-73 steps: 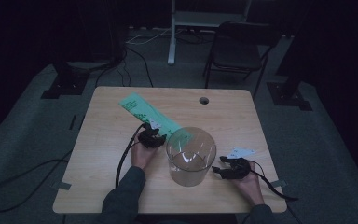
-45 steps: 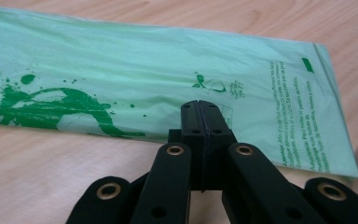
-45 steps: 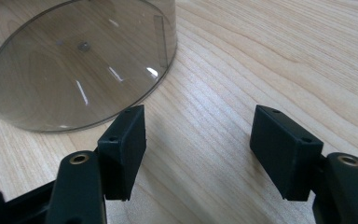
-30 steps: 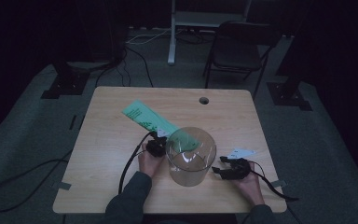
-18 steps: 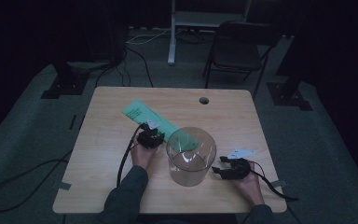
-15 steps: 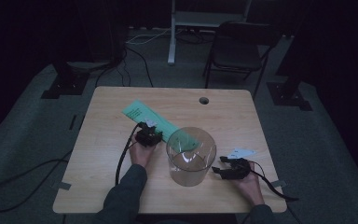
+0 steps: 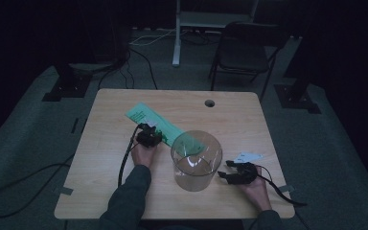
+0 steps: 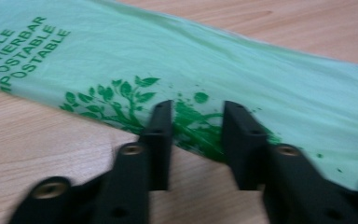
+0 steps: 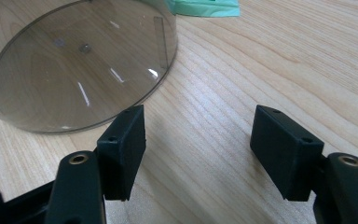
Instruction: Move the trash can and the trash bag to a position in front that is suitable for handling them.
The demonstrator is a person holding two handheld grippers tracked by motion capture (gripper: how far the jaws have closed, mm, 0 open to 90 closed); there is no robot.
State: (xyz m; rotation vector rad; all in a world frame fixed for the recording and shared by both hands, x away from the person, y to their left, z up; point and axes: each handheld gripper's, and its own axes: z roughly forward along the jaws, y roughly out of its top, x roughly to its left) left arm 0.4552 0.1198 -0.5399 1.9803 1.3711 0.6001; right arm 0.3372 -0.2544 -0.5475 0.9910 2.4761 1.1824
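One green bag lies flat on the table, beside one clear tub. Left gripper has its jaws parted over the bag's edge, just been closing, pinching nothing. Right gripper gapes wide, empty.

Open tool beside clear tub

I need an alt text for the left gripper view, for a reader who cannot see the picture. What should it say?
The left gripper points its two black jaws, partly open, at the edge of a flat green bag lying on a wooden table. The bag carries a printed leafy branch and green capital lettering; nothing is clamped between the jaws.
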